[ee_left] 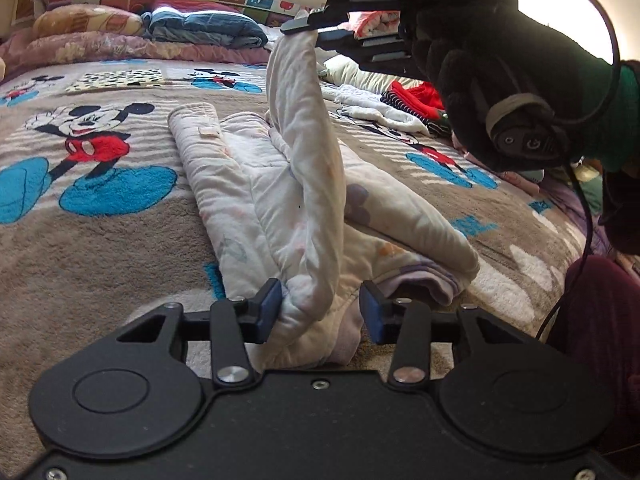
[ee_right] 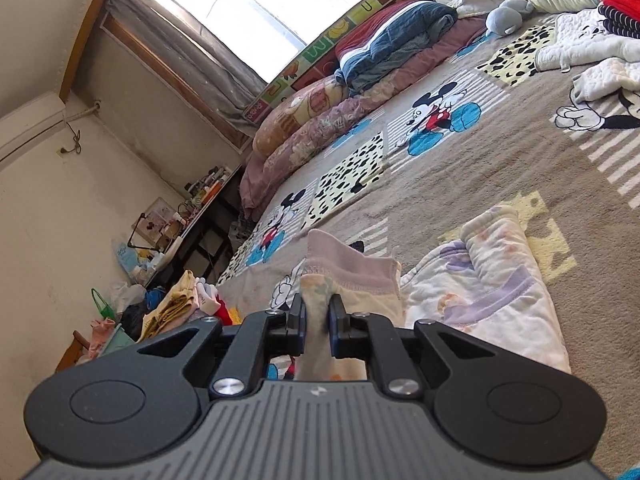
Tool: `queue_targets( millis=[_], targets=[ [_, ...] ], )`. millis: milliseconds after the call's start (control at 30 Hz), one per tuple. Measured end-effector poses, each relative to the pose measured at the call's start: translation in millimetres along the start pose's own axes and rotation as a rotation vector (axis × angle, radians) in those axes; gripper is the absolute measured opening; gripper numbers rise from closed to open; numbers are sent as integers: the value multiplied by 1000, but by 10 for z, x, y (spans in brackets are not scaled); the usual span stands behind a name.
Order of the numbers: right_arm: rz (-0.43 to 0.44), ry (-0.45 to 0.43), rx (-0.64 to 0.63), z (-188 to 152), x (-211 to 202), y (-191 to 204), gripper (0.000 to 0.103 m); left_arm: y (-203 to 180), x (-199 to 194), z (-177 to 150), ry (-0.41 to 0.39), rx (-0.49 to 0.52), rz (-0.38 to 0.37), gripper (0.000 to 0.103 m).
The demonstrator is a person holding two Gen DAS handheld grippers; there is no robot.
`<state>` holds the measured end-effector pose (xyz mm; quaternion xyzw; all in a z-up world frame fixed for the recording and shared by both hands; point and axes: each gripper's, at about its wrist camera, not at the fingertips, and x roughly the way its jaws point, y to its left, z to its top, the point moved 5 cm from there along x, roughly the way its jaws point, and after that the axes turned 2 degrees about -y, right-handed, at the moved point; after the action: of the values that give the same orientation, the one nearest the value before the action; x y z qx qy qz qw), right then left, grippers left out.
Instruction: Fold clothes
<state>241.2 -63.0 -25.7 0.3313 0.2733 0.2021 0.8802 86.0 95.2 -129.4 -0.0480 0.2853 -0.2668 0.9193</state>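
1. Currently the pale printed garment (ee_left: 256,184) lies on the cartoon-mouse blanket (ee_left: 100,240), long axis running away from the left camera, label end far.
2. Right gripper (ee_left: 310,26) is clamped on one strip of it, lifted upright above the rest; the pinch also shows in its own view (ee_right: 317,316).
3. Left gripper (ee_left: 320,310) is spread wide, pads either side of the near end, not squeezing.
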Motion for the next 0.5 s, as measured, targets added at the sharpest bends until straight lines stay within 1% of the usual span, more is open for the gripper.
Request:
queue_targets(
  millis=[133, 233, 267, 300, 333, 367, 433, 500],
  targets=[
    [-85, 61, -36, -27, 281, -7, 13, 108, -18, 17, -6, -101, -30, 42],
    [-107, 91, -33, -50, 455, -31, 19, 189, -31, 31, -10, -177, -53, 42],
    [-103, 95, -37, -57, 490, -24, 28, 216, -36, 36, -11, -202, -60, 42],
    [-97, 91, -49, -52, 502, -15, 33, 243, -41, 41, -13, -227, -68, 42],
    [-90, 81, -66, -38, 494, -2, 43, 271, -45, 46, -14, -252, -75, 42],
    [-83, 70, -83, -24, 487, 11, 49, 298, -50, 51, -16, -277, -83, 42],
    [-80, 57, -99, 8, 467, -11, 51, 330, -58, 56, -16, -310, -93, 42],
    [-93, 79, -113, -9, 519, -55, 52, 330, -64, 54, -14, -318, -97, 42]
  ],
)
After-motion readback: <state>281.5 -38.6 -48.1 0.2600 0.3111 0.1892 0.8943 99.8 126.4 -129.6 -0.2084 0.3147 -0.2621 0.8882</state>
